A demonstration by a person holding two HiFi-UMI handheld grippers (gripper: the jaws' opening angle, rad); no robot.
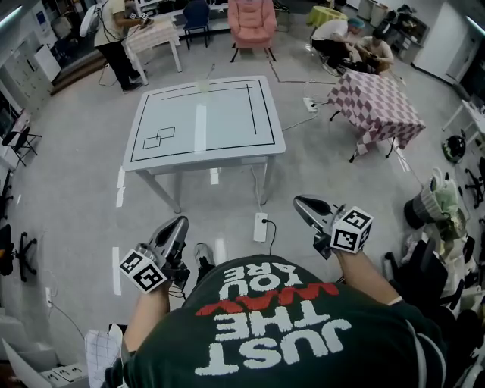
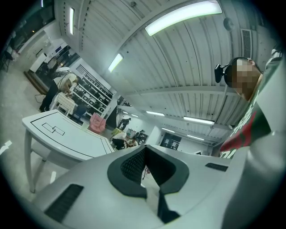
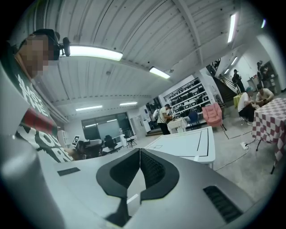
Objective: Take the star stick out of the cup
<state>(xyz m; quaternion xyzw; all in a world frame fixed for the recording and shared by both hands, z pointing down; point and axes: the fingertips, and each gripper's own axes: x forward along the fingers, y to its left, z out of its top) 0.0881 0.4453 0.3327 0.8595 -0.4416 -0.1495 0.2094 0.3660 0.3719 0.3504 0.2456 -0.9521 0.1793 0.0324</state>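
No cup and no star stick show in any view. The white table (image 1: 204, 117) with black line markings stands ahead of me with a bare top. My left gripper (image 1: 177, 226) is held low near my body, short of the table, its jaws shut with nothing between them. My right gripper (image 1: 305, 204) is held the same way on the other side, also shut and empty. In the left gripper view the closed left gripper (image 2: 144, 150) tilts upward toward the ceiling, with the table (image 2: 67, 134) at the left. In the right gripper view the closed right gripper (image 3: 140, 152) faces the table (image 3: 187, 143).
A power strip (image 1: 260, 226) and its cable lie on the floor by the table's near edge. A table with a checkered cloth (image 1: 377, 104) stands at the right, a pink armchair (image 1: 251, 23) at the back. A person (image 1: 114, 34) stands far left; others sit (image 1: 356, 47) far right.
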